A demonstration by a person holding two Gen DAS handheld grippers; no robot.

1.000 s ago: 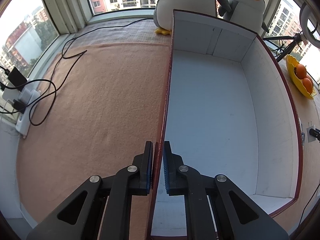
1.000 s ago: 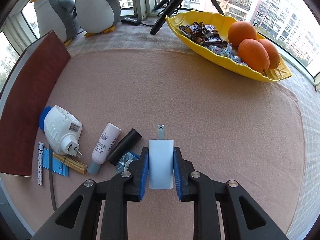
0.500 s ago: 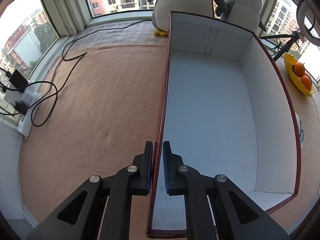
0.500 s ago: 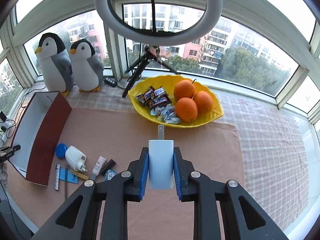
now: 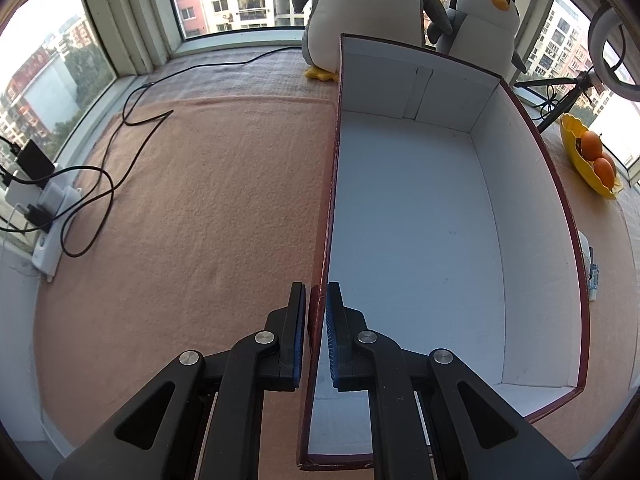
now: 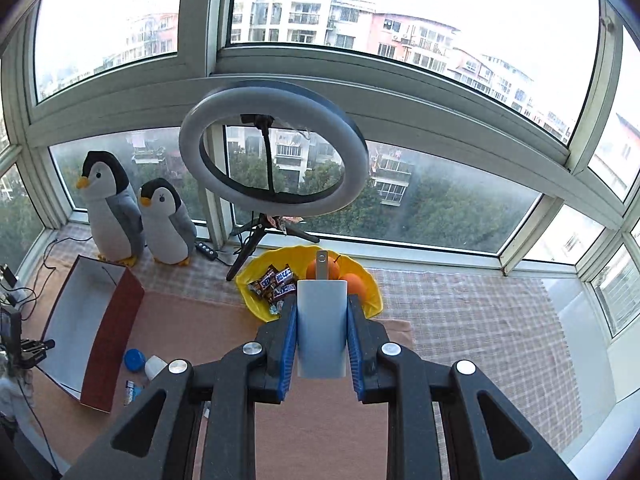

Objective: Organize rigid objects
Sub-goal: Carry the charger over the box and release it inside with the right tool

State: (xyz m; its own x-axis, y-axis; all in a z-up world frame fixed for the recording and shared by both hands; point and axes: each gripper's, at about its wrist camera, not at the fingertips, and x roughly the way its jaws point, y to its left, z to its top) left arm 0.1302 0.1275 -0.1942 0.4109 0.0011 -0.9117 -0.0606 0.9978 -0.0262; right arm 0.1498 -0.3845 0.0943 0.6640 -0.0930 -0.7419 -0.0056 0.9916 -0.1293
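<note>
My left gripper (image 5: pixel 316 336) is shut on the left wall of a dark red box (image 5: pixel 412 216) with a white, empty inside. The box also shows in the right wrist view (image 6: pixel 92 320), standing on the pink mat at the left. My right gripper (image 6: pixel 322 332) is shut on a white plug adapter (image 6: pixel 321 328) with its metal prong pointing forward, held high above the table. Small items lie next to the box: a blue cap (image 6: pixel 135 359), a white device (image 6: pixel 155 366) and a blue packet (image 6: pixel 132 390).
Two plush penguins (image 6: pixel 136 216) stand behind the box. A ring light on a tripod (image 6: pixel 272 160) and a yellow dish (image 6: pixel 308 284) with oranges and candy sit at the back. A power strip with cables (image 5: pixel 48 208) lies at the left edge.
My right gripper has risen and tilted up with the adapter, so the table looks farther away. My left gripper keeps its hold on the box wall; the box shifted slightly.
</note>
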